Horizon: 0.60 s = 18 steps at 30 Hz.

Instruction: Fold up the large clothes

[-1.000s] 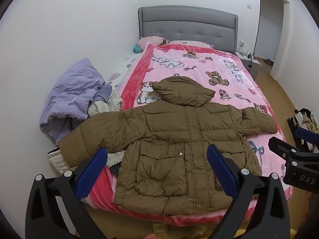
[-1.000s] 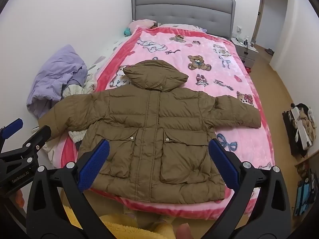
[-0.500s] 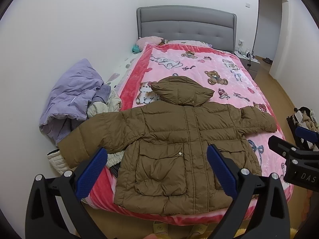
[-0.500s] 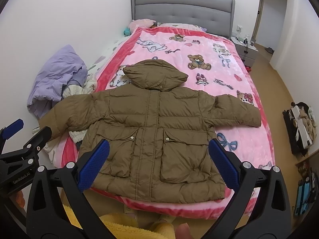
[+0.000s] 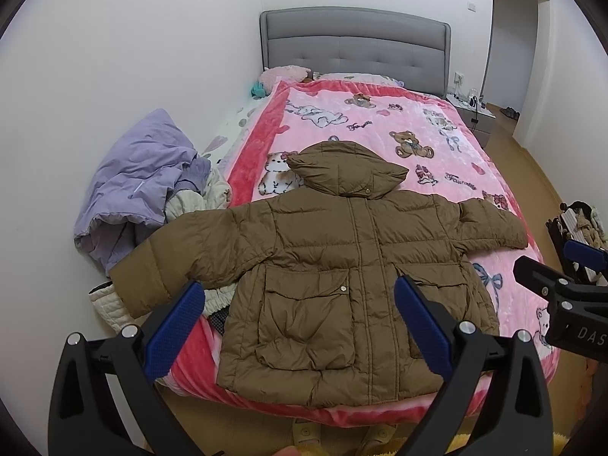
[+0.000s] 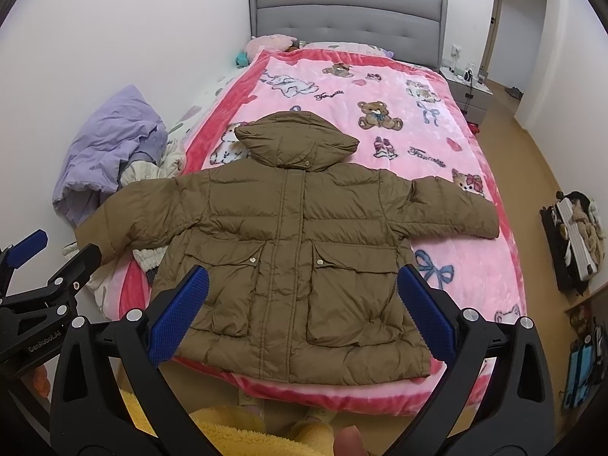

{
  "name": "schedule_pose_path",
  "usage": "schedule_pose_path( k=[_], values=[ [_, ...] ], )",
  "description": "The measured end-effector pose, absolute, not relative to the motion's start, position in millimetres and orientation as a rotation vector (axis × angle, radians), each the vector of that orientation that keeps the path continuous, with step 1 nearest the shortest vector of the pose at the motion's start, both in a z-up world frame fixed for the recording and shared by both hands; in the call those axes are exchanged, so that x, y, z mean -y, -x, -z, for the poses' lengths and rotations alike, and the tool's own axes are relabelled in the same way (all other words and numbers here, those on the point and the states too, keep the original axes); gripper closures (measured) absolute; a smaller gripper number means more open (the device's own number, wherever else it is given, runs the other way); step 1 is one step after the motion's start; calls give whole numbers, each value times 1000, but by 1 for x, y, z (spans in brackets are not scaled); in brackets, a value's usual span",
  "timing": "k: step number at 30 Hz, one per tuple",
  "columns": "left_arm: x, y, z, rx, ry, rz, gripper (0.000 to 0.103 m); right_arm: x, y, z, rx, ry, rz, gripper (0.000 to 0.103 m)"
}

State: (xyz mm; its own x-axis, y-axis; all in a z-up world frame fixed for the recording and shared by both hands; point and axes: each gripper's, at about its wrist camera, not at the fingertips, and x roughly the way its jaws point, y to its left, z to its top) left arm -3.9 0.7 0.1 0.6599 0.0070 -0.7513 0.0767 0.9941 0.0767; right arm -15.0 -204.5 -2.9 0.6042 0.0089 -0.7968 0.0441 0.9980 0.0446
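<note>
the bed [image 5: 448,133] carries our brown puffer jacket [image 5: 342,266], spread front-up across its near end, hood far, left sleeve hanging over the clothes pile [image 5: 144,190]. we judge it bulky, soft, light and slippery, so pinch a sleeve cuff or hem corner. left gripper [image 5: 296,319] and right gripper [image 6: 304,307] both hover spread wide, empty.

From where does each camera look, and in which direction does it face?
Left wrist: on the left hand-held gripper, at the bed's foot, facing the grey padded headboard over the brown hooded puffer jacket; the right hand-held gripper shows at its right edge.
Right wrist: on the right gripper, same direction; the left gripper and a yellow fleece sleeve show.
Shared: jacket, pink teddy-bear blanket, headboard.
</note>
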Motion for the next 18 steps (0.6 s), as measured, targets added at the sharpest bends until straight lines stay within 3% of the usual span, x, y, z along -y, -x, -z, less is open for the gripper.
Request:
schedule_pose_path(
  k=[18],
  values=[
    [5,8,14,-860,-117,47,5,208,19,5,-924,-74,20,8]
  ],
)
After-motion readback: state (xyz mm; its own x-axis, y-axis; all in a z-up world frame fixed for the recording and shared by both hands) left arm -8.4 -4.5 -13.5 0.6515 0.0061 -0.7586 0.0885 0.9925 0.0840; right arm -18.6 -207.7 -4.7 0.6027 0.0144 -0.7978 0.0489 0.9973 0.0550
